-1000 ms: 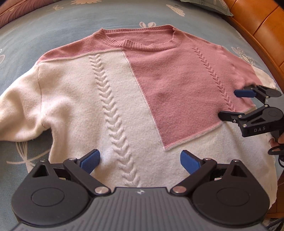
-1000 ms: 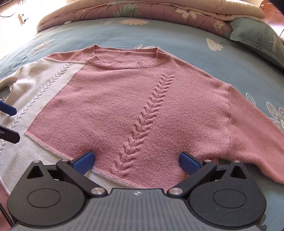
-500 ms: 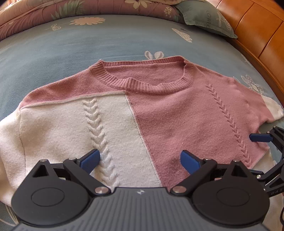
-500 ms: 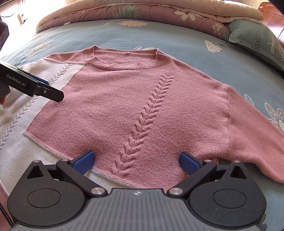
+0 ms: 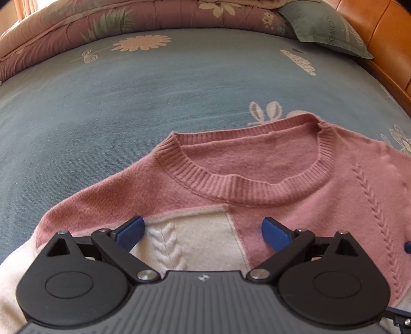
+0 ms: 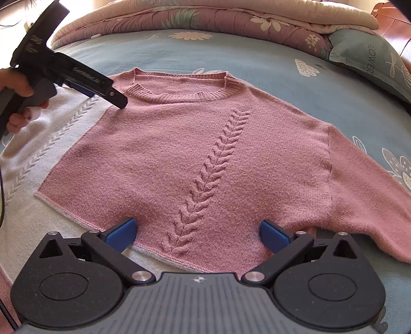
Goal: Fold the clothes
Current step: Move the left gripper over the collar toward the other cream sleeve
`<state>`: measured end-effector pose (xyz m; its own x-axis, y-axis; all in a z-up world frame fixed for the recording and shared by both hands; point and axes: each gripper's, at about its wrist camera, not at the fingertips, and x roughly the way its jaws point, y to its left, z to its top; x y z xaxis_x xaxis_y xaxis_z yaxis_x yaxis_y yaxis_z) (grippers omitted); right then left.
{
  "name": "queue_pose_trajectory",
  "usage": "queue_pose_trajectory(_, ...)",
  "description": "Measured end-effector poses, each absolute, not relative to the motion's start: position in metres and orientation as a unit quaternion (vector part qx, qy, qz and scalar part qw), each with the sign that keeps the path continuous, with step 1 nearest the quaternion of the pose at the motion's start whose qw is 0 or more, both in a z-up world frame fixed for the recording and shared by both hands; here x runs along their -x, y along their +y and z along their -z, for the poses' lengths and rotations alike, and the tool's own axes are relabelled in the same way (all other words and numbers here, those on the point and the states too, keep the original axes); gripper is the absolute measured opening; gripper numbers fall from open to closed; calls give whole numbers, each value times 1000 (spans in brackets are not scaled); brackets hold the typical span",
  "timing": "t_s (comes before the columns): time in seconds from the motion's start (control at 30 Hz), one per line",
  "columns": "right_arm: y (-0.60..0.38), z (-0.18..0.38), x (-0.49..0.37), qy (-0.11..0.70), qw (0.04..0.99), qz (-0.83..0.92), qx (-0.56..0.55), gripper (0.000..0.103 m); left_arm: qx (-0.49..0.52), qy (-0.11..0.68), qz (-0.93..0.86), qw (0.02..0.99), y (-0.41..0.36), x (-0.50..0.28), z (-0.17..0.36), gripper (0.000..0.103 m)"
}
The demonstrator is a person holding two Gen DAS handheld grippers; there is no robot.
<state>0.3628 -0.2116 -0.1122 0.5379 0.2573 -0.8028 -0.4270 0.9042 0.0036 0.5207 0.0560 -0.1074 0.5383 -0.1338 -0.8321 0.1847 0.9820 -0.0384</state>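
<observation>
Bed (image 5: 179,84): blue sheet with flower print fills both views; a rolled quilt (image 6: 205,15) lies along its far edge, a grey-green pillow (image 6: 372,56) at the far right corner, a wooden headboard (image 5: 380,33) beyond it.

Sweater (image 6: 205,154): spread flat and face up on the sheet, pink and white panels, neckline pointing toward the quilt. Pink sleeve runs out to the right in the right wrist view; the white part lies to the left. One cable braid runs down the pink panel, another down the white.

Your left gripper (image 5: 203,231): blue pads wide apart, nothing between them. It sits low over the upper chest, just below the collar (image 5: 246,190), straddling the white braid and the pink-white seam. Whether the pads touch the knit cannot be told. In the right wrist view your hand (image 6: 18,100) holds its handle, and its tip is beside the collar's left end.

Your right gripper (image 6: 197,233): pads also spread, empty, over the lower edge of the pink panel, either side of the braid's foot.
</observation>
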Motion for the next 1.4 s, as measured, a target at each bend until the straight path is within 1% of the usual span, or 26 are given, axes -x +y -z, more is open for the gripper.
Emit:
queue_pose_trajectory(0.07,-212,113,-361,433,875,-196,95,103,-25,476,91,875,61,-543,112,102)
queue_pose_trajectory(0.17,-213,114,-358,423,880,-196,92,103,10,490,79,868,66,-562,107,101)
queue_pose_trajectory(0.23,-213,113,-358,421,881,-197,92,103,14,496,76,865,63,-558,98,100)
queue_pose_trajectory(0.33,-215,101,-358,422,879,-204,84,103,21,496,88,863,56,-525,79,100)
queue_pose_trajectory(0.4,-221,89,-349,402,889,-205,74,103,25,496,97,862,51,-502,66,100)
queue_pose_trajectory(0.53,-229,98,-335,421,879,-209,85,103,31,528,108,842,41,-454,70,100)
queue_pose_trajectory(0.6,-234,104,-328,432,872,-211,92,103,38,549,111,827,38,-439,83,100)
queue_pose_trajectory(0.67,-240,109,-324,438,870,-205,95,103,33,562,104,820,37,-431,98,100)
queue_pose_trajectory(0.8,-247,105,-321,451,870,-173,101,103,-15,545,103,832,34,-435,99,100)
queue_pose_trajectory(0.97,-227,88,-306,446,867,-189,119,103,-39,511,132,849,35,-422,71,100)
queue_pose_trajectory(1.1,-208,98,-303,471,854,-188,116,103,-80,512,156,841,28,-390,71,100)
queue_pose_trajectory(1.27,-203,107,-298,481,854,-168,102,103,-65,538,162,825,33,-366,82,100)
queue_pose_trajectory(1.4,-199,101,-301,487,848,-172,118,103,-39,549,155,820,43,-358,85,101)
